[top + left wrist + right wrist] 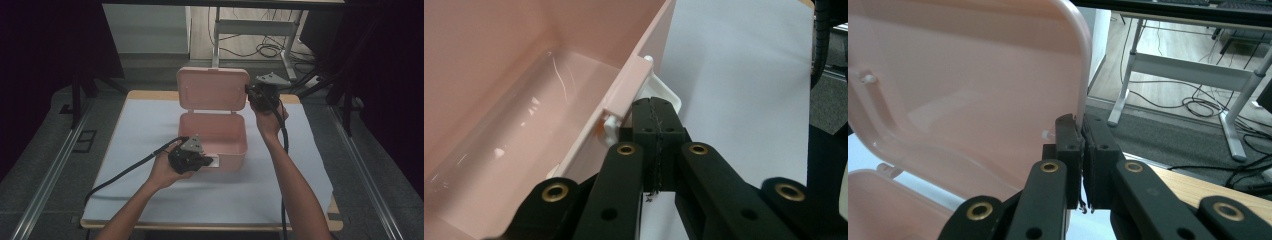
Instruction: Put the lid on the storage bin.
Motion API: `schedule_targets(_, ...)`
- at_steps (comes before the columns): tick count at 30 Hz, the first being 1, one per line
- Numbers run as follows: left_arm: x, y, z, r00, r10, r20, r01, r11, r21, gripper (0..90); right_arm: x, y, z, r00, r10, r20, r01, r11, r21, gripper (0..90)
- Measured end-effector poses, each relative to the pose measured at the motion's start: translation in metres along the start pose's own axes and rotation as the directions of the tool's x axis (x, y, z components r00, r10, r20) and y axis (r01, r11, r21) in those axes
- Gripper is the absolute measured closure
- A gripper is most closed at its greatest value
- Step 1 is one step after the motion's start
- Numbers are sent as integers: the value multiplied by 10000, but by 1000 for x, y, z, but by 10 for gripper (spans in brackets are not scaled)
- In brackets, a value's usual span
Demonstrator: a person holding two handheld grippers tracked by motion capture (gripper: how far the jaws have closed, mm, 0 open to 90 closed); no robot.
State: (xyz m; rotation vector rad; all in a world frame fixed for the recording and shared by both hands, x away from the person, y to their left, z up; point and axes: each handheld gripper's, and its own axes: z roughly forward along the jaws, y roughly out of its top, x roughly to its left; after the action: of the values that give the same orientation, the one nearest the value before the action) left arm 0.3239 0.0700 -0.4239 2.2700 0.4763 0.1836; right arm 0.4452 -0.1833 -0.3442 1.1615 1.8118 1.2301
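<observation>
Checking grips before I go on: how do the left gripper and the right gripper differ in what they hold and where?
The left gripper sits low at the pink box's near front wall, jaws shut on its white latch tab. The right gripper is raised at the far right, jaws pinching the side edge of the upright open lid. The left points across the table; the right points at the lid from the side. Both are shut on a part of the same box.

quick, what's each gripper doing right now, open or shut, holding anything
left gripper: shut, tips at the white latch on the pink box front.
right gripper: shut on the lid edge.
</observation>
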Motion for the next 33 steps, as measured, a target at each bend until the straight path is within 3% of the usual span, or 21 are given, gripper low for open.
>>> schedule_targets(13,0,0,0,10000,-43,-53,43,10000,13,900,5,-14,-19,9996,-219,-205,211,9990,-407,876)
schedule_targets(33,-1,0,0,9999,-84,-86,83,9999,-79,900,8,-34,-42,9962,-532,-685,495,9973,-546,859)
